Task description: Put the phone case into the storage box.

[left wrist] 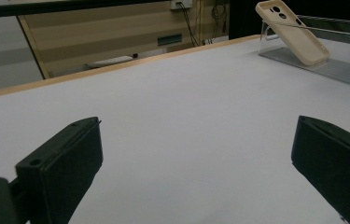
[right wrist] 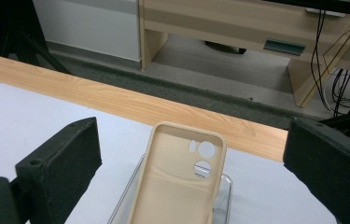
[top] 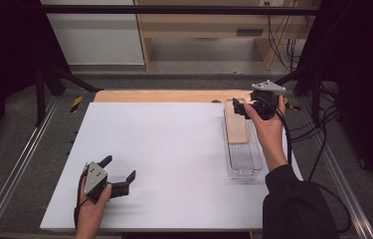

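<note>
A beige phone case [top: 237, 130] leans tilted in a clear plastic tray [top: 245, 162] at the right of the white board, its camera cutouts at the raised far end. My right gripper [top: 239, 107] hovers open at that far end. In the right gripper view the case [right wrist: 177, 191] lies low between the wide-apart jaws of the right gripper [right wrist: 191, 154], touching neither. My left gripper [top: 121, 167] rests open near the board's front left, holding nothing. In the left gripper view it [left wrist: 196, 154] faces bare board, with the case [left wrist: 294, 32] far off at the upper right.
The white board [top: 174, 159] lies on a wooden table whose edge [top: 164, 95] shows at the back. Metal rails run along both sides. Beyond the table stand a wooden desk [right wrist: 256, 28] and hanging cables [right wrist: 340, 79].
</note>
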`<state>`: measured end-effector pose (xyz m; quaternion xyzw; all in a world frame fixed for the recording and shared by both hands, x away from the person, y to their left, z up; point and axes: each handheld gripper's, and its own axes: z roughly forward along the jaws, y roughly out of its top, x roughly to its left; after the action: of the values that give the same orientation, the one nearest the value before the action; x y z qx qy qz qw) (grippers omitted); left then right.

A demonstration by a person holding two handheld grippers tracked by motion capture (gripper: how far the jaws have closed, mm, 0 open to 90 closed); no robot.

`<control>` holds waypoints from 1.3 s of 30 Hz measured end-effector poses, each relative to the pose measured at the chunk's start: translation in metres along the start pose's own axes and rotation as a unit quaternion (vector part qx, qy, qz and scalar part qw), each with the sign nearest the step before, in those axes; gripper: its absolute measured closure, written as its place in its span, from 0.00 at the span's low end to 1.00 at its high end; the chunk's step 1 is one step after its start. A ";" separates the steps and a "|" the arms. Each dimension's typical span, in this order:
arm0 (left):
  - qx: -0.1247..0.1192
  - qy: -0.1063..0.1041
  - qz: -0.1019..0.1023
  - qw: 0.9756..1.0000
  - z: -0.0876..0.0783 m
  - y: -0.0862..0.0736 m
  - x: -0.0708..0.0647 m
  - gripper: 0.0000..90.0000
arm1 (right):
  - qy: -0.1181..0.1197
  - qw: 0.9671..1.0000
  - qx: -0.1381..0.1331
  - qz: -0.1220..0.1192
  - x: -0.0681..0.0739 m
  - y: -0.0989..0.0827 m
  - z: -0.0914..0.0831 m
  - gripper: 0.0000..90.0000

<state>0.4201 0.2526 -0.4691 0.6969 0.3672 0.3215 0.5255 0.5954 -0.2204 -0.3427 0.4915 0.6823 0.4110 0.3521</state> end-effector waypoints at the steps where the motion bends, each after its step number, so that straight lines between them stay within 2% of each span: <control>1: -0.001 0.000 -0.001 1.000 0.000 0.000 0.000 0.02 | 0.001 1.000 0.000 0.000 0.000 0.000 -0.001 0.05; 6: -0.002 -0.002 -0.001 1.000 -0.001 0.000 0.000 0.02 | 0.002 1.000 -0.003 -0.010 0.002 0.002 -0.003 0.05; 11: -0.002 -0.001 0.000 1.000 -0.001 0.000 0.002 0.02 | -0.007 0.999 -0.029 -0.026 0.003 0.006 -0.008 0.07; 17: 0.000 0.000 0.002 1.000 -0.001 0.000 0.001 0.02 | -0.026 0.996 -0.063 -0.054 0.006 0.007 -0.015 0.06; 23: 0.001 -0.003 0.005 1.000 -0.001 0.000 0.000 0.02 | -0.029 0.994 -0.084 -0.069 0.009 0.007 -0.027 0.05; 30: -0.001 -0.001 0.003 1.000 -0.003 0.000 0.002 0.02 | -0.027 0.992 -0.104 -0.070 0.008 0.010 -0.040 0.05; 39: -0.001 -0.001 0.005 1.000 -0.004 0.000 0.002 0.02 | -0.018 0.991 -0.119 -0.056 0.007 0.009 -0.050 0.05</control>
<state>0.4173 0.2564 -0.4679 0.6986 0.3624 0.3238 0.5252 0.5530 -0.2230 -0.3142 0.4147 0.6484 0.4601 0.4425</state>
